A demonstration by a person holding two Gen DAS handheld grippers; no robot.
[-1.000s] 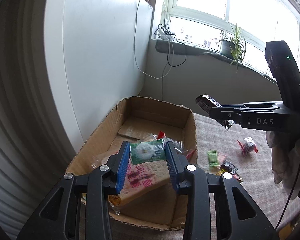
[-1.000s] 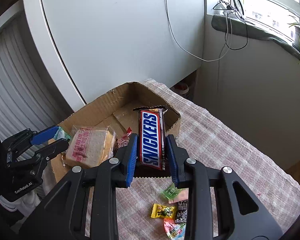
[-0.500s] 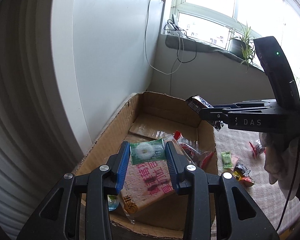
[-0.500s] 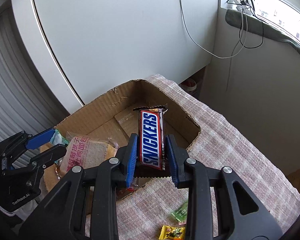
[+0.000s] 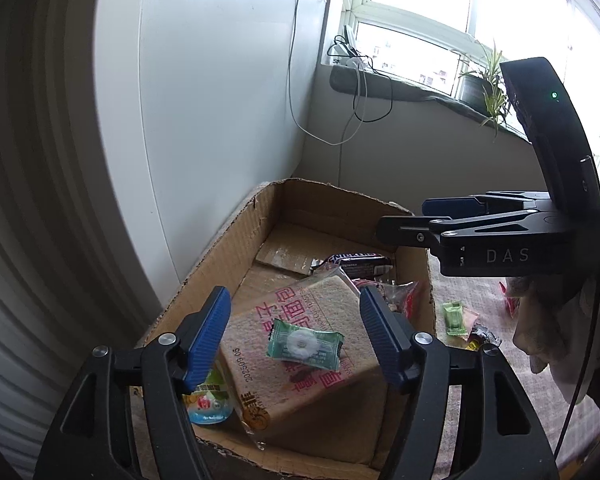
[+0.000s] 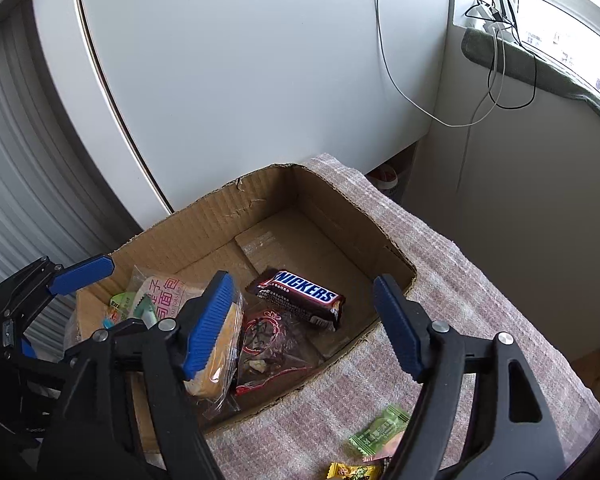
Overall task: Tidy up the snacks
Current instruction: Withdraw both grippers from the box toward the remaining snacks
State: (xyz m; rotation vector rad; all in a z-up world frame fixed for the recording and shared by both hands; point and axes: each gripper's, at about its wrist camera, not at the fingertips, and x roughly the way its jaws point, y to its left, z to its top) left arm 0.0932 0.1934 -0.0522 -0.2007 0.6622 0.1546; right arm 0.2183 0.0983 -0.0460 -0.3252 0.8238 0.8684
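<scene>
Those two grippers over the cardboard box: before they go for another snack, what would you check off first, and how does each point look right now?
1. Left gripper open, empty: ok.
2. Right gripper open, empty: ok.
3. Snickers bar lying inside the cardboard box: ok.
4. Green mint candy resting on the bread pack: ok.
5. Loose snacks left on the cloth, such as the green candy: not ok.
6. Path from box to them free: cannot tell.
</scene>
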